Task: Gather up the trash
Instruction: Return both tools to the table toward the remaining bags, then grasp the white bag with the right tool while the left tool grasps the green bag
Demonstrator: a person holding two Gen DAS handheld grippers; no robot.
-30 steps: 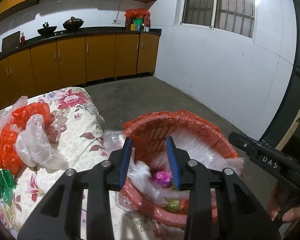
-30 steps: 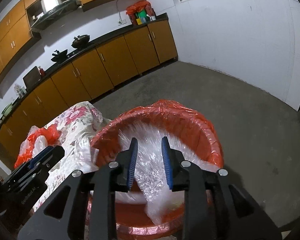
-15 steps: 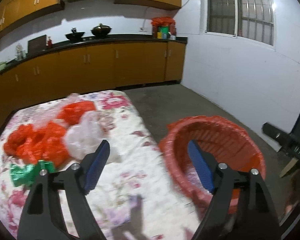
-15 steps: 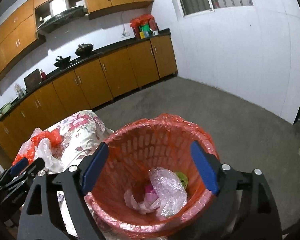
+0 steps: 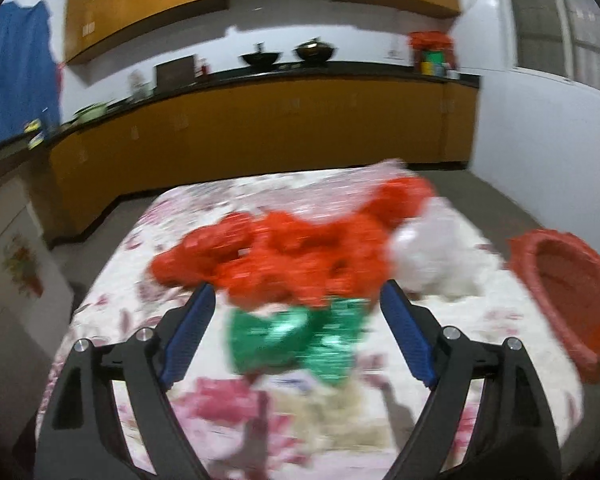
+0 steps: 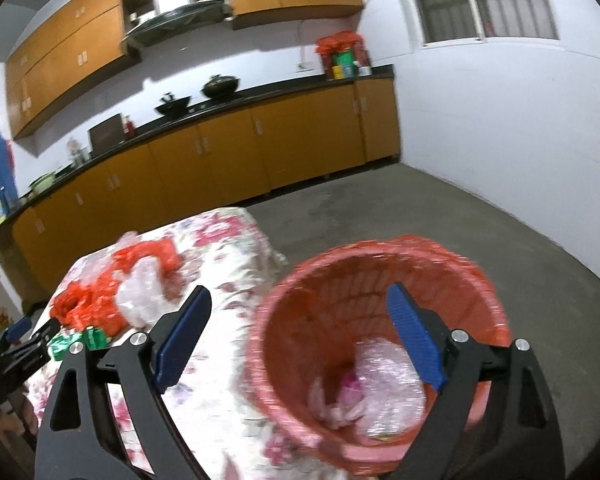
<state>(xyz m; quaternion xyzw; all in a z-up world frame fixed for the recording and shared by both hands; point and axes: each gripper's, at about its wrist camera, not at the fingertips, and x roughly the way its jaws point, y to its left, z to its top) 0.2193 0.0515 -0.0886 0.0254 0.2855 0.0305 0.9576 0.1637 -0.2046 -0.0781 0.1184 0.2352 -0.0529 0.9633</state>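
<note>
The left tongs (image 5: 296, 332) gape wide and empty over the green wrapper (image 5: 296, 340), just in front of the red bags (image 5: 284, 256) on the flowered bench (image 5: 260, 412). The right tongs (image 6: 300, 340) hang equally wide over the red basket (image 6: 300, 280) beside the bench. Next likely comes closing on the wrapper. No writing is legible.

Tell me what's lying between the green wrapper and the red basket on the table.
In the left wrist view, only bare flowered tablecloth separates the green wrapper from the red basket. A white plastic bag sits just behind that stretch.

Red basket (image 6: 380, 280), green wrapper (image 5: 296, 336), floral cloth (image 5: 260, 408).
</note>
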